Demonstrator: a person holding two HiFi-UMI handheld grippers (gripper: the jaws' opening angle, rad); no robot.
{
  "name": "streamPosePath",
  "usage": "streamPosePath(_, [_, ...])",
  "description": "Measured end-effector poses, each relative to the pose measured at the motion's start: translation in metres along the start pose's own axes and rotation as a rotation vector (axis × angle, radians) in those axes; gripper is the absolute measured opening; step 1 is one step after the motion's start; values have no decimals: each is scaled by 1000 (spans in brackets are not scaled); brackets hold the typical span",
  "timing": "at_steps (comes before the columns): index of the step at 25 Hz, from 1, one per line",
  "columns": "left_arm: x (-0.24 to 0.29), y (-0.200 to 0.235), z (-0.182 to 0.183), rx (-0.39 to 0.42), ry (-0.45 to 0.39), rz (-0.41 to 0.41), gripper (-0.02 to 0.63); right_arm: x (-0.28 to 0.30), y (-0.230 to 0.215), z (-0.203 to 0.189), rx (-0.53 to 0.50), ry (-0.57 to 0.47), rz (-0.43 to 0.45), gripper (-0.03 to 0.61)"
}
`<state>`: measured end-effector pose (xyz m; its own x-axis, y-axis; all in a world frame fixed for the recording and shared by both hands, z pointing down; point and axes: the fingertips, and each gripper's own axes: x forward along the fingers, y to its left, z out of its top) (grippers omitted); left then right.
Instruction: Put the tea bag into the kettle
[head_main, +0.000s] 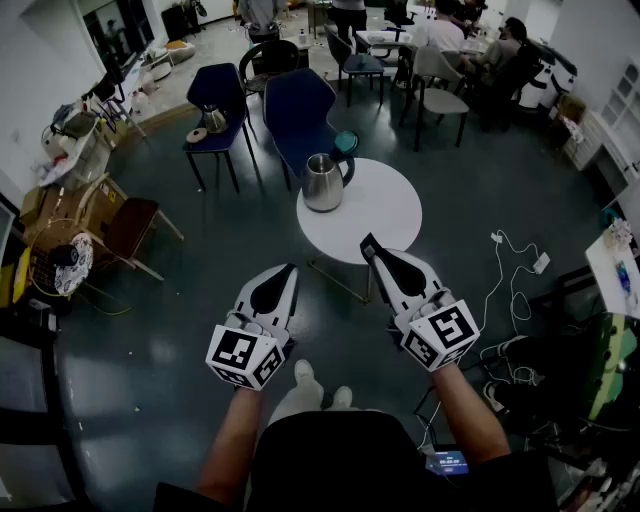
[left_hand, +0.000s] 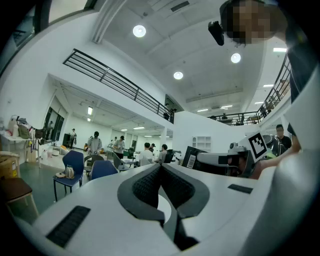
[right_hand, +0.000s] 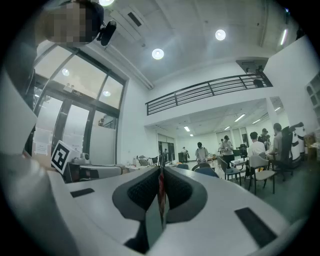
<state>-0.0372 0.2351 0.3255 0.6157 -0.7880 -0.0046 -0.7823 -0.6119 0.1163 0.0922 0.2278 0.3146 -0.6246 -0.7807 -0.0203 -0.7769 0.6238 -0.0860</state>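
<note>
A steel kettle (head_main: 322, 183) with a dark handle stands on the left part of a round white table (head_main: 385, 210), ahead of both grippers. My right gripper (head_main: 366, 242) points up toward the table's near edge; in the right gripper view it (right_hand: 161, 170) is shut on a thin, flat red-edged tea bag (right_hand: 161, 192) pinched upright between the pads. My left gripper (head_main: 289, 270) is held lower and to the left over the floor, shut with nothing between its pads (left_hand: 150, 187). Both are raised and tilted upward, well short of the kettle.
Two blue chairs (head_main: 300, 110) stand behind the table; the left one carries a second small kettle (head_main: 214, 120). A wooden chair (head_main: 130, 225) and boxes are at the left. Cables and a power strip (head_main: 515, 270) lie on the floor at the right. People sit at far tables.
</note>
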Motion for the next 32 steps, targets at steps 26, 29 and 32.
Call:
streamPosePath(26, [41, 101, -5, -29, 36, -56, 15, 108, -12, -6, 11, -1, -46, 35])
streamPosePath(29, [45, 114, -7, -33, 42, -64, 15, 122, -14, -6, 12, -1, -61, 35])
streamPosePath(32, [48, 130, -8, -37, 42, -76, 15, 138, -13, -7, 4, -2, -67, 35])
